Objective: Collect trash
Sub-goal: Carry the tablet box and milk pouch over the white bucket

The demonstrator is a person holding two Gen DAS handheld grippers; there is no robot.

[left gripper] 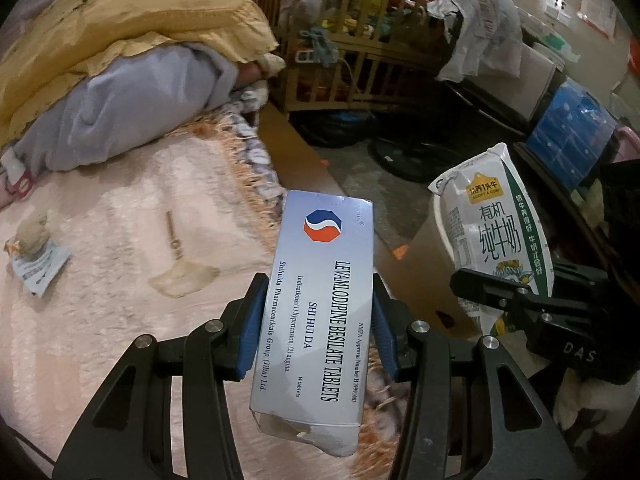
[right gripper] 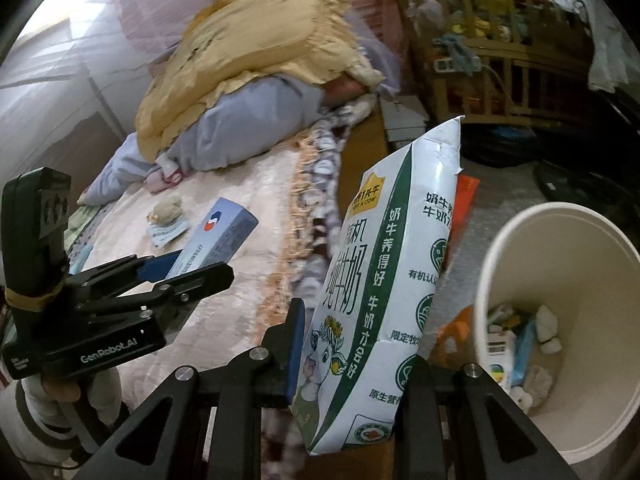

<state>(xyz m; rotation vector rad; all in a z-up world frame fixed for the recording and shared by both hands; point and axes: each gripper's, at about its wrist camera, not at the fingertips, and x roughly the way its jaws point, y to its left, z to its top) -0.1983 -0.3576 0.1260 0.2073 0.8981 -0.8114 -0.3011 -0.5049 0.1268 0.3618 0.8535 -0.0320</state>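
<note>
Tablet box: I hold one grey-blue tablet box [left gripper: 316, 308] in my left gripper [left gripper: 316, 320]. It stands out forward, above the edge of the bed. Its near end is torn.
Left gripper: the jaws are closed to the width of the box, and the blue pads [left gripper: 250, 328] press on its two long sides. From the right wrist camera I see the same gripper [right gripper: 180, 268] at my left, with the box [right gripper: 218, 240] sticking out of it.
Milk carton: I hold one white and green milk carton [right gripper: 376, 288] in my right gripper [right gripper: 356, 320], a little tilted.
Right gripper: the jaws are narrowed on the lower part of the carton; one blue pad [right gripper: 294, 348] touches its side, the other pad is hidden behind it.
Bin: one white round bin [right gripper: 516, 240] is on the floor just beside the carton, to the right. Inside I see several pieces of trash [right gripper: 520, 348]; I cannot count them exactly.
Bed: on the pink blanket [left gripper: 120, 280] lie one crumpled lump on a blue wrapper [left gripper: 34, 256] and one flat beige piece [left gripper: 180, 276].
Further: one yellow pillow [left gripper: 132, 12] on grey bedding [left gripper: 132, 108], one wooden crib [left gripper: 360, 40] behind.
</note>
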